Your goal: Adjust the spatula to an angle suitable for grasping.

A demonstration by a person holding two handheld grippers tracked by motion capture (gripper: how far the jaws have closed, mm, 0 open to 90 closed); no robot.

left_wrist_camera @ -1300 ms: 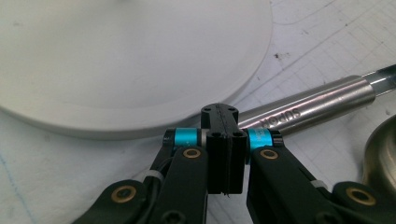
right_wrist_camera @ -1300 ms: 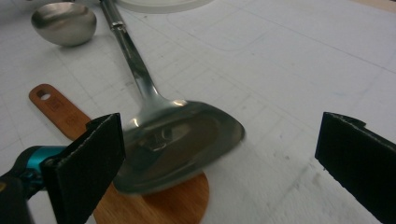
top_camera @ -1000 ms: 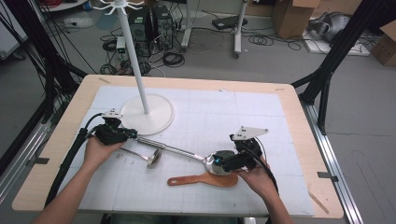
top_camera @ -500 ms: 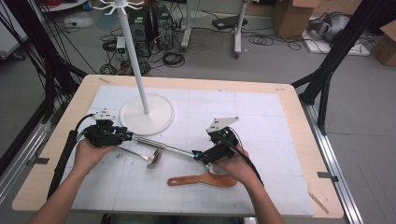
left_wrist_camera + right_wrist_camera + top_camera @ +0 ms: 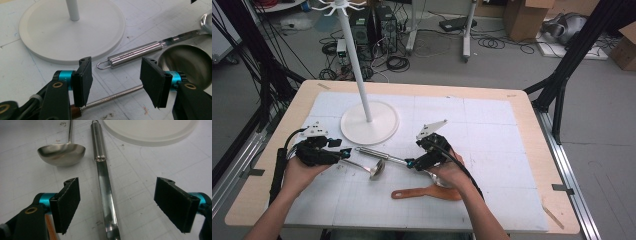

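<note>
A steel spoon with a tube handle lies across the mat in front of the white stand's base. My right gripper is open, its jaws straddling the spoon's flat shaft without touching it. A small steel ladle lies beside it, its thin handle running under my open left gripper. In the left gripper view the gripper has the rod below its jaws, with the tube handle and ladle bowl beyond. The right gripper holds nothing.
An orange wooden spatula lies near the front, partly under the right hand. The white stand's pole rises at the back left. The wooden table edge runs along the right of the white mat.
The right gripper has moved left along the spoon, from over its bowl to over the shaft. The left gripper has stayed nearly where it was by the ladle handle.
</note>
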